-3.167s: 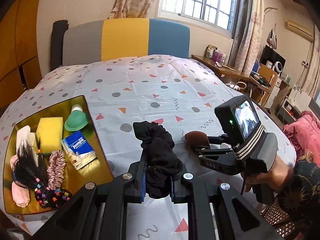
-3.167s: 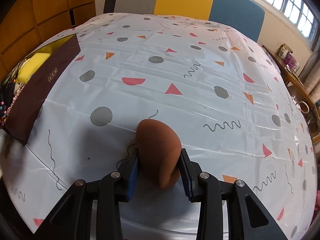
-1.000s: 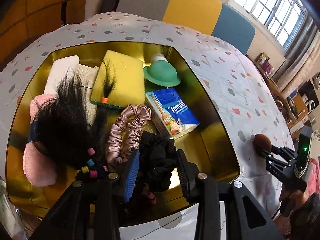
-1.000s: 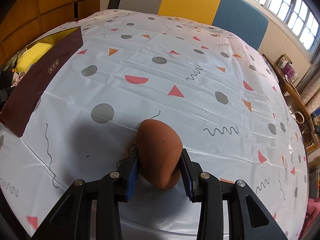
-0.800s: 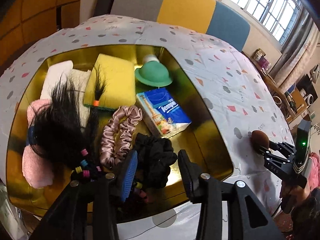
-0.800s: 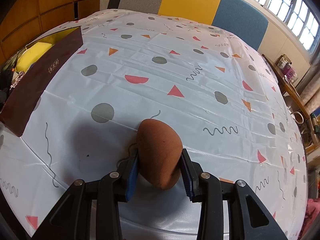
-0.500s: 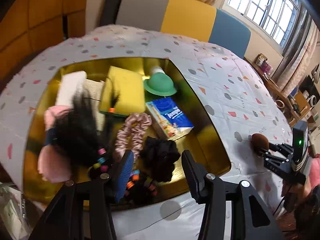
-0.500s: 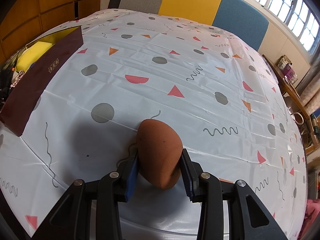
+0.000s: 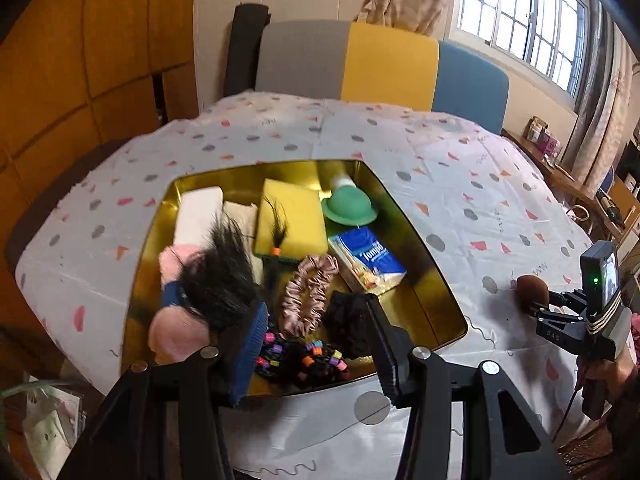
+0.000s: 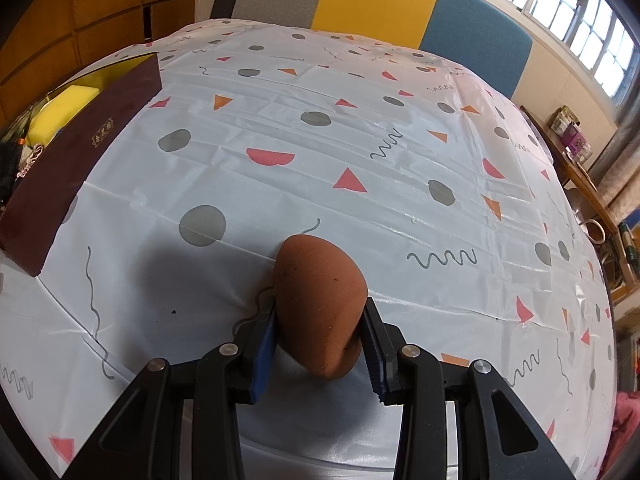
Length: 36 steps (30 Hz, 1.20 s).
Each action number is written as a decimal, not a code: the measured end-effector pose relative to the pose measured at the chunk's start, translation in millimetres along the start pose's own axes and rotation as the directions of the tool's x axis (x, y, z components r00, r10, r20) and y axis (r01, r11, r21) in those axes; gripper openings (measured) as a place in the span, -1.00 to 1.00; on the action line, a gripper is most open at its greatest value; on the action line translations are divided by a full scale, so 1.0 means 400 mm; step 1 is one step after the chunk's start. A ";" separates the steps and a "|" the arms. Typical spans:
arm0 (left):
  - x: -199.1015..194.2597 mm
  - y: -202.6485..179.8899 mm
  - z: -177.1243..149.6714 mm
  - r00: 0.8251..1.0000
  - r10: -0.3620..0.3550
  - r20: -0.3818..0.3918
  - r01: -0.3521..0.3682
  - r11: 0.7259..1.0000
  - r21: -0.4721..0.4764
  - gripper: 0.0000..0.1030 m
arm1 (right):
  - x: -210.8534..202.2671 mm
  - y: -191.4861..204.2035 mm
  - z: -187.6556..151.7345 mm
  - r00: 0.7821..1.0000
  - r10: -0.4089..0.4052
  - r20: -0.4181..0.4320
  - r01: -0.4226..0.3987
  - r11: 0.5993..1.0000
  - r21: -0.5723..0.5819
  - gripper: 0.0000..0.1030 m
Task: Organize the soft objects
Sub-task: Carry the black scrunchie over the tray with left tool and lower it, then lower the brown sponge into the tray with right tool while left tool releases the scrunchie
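The crumpled black fabric scrunchie (image 9: 347, 325) lies in the gold-lined box (image 9: 430, 280) beside a pink satin scrunchie (image 9: 306, 296). Above it my left gripper (image 9: 316, 348) hangs parted and empty. My right gripper (image 10: 320, 344) pinches a brown egg-shaped sponge (image 10: 320, 300) over the patterned tablecloth (image 10: 360, 160).

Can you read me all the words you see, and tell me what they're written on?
"Tempo": on the blue tissue pack, seen upside down.
"DAS": on the right gripper, small, so not certain.
Gold characters on the box side label: too small to read.
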State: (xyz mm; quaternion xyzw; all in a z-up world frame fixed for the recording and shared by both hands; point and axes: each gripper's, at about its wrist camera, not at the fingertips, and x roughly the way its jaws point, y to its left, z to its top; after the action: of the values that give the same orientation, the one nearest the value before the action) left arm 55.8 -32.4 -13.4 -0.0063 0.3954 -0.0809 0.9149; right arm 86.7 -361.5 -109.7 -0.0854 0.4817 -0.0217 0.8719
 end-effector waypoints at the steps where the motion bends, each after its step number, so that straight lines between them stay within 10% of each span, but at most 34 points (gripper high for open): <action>1: -0.003 0.003 0.000 1.000 0.001 0.004 -0.001 1.000 -0.001 -0.02 | -0.001 0.000 0.001 1.000 -0.004 -0.003 0.004 1.000 0.008 -0.24; 27: -0.056 0.213 -0.027 0.997 0.068 0.039 -0.061 0.988 -0.144 -0.03 | -0.086 -0.041 0.053 0.995 -0.094 0.012 0.089 0.969 0.229 -0.34; 36: -0.060 0.277 -0.053 0.992 0.122 0.022 -0.115 0.974 -0.196 -0.02 | -0.210 0.176 0.140 0.968 0.196 0.159 -0.217 0.968 0.123 -0.34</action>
State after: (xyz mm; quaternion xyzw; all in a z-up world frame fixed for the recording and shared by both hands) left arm 40.3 81.9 -19.0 -0.0736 0.3855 0.0130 0.9197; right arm 85.9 -274.9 -22.1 0.0253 0.4204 0.0422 0.9060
